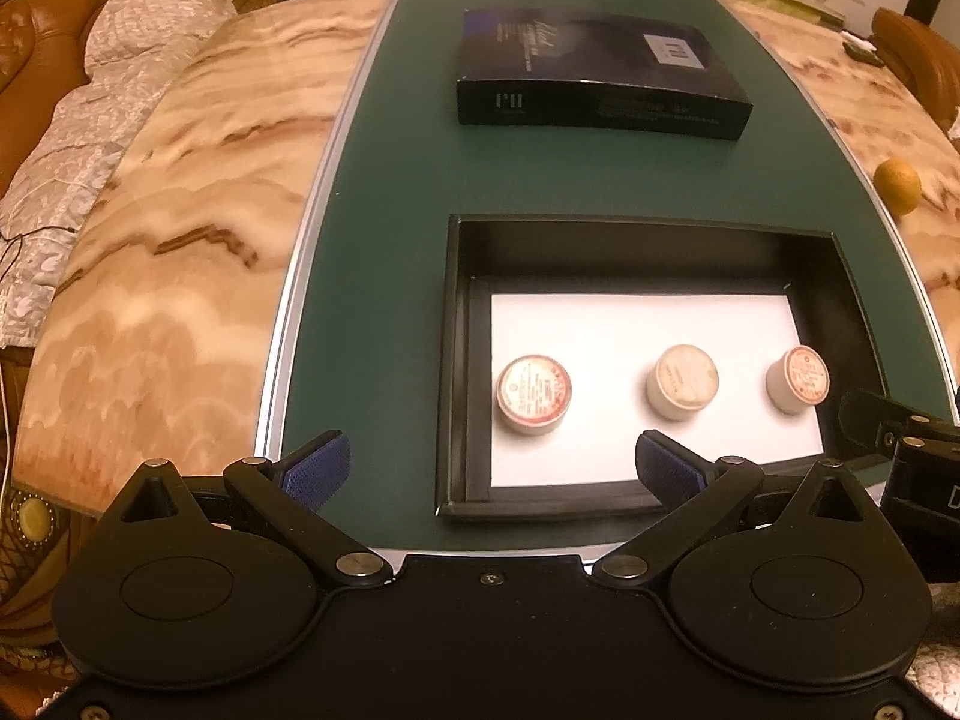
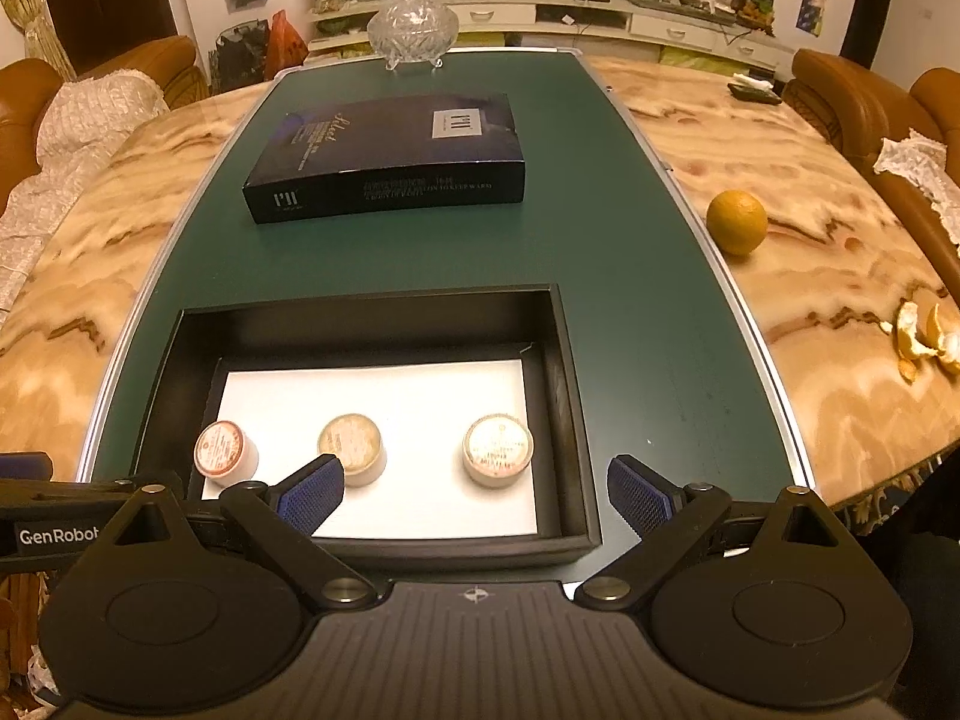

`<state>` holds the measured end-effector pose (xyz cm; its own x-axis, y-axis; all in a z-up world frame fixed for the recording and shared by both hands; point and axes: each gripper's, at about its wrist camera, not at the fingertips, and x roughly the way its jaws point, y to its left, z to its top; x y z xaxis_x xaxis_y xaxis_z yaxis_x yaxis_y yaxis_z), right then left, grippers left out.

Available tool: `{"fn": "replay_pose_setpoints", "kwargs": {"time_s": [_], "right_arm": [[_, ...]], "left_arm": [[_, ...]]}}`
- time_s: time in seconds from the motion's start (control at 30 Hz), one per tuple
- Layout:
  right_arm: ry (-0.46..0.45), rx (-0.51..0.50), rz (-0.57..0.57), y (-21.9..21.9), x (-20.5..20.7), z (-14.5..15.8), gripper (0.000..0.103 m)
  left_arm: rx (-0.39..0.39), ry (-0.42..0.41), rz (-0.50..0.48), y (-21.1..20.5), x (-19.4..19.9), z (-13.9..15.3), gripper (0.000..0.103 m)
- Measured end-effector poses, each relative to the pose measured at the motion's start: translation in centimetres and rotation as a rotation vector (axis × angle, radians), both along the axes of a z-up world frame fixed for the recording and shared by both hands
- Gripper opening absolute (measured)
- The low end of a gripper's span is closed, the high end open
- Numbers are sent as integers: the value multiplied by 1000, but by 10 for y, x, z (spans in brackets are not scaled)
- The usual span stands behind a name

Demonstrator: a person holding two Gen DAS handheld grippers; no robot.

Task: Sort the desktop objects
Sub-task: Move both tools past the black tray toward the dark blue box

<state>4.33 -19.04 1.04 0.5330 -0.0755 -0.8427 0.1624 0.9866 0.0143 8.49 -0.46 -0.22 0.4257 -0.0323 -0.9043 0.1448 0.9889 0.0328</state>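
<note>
Left tongs [image 1: 492, 474]: spread wide, holding nothing. They hang over the near edge of the green mat [image 1: 384, 276].
Right tongs [image 2: 477, 492]: spread wide too, holding nothing, over the near side of the tray.
Black tray [image 1: 456, 360]: sits on the green mat, near the tongs. A white sheet [image 1: 636, 324] lies in its bottom.
Small round tubs: three stand in a row on the white sheet, well apart. In the left view they are the left tub [image 1: 534, 394], the middle tub [image 1: 682, 381] and the right tub [image 1: 797, 378].
Dark box [image 2: 384, 156]: lies flat at 12 o'clock from the tray, farther away.
Glass bowl [image 2: 413, 30]: at the far end of the mat.
Orange [image 2: 737, 222]: on the marble worktop [image 2: 840, 276], at 2 o'clock from the tray.
Orange peel [image 2: 924, 339]: at 3 o'clock, near the worktop edge.
</note>
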Motion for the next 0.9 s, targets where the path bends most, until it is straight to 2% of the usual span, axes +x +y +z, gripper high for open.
{"fn": "replay_pose_setpoints", "kwargs": {"time_s": [0.9], "right_arm": [[27,4,16,-2,28,-8,103]], "left_arm": [[5,35,-23,-9,22,-10,103]]}}
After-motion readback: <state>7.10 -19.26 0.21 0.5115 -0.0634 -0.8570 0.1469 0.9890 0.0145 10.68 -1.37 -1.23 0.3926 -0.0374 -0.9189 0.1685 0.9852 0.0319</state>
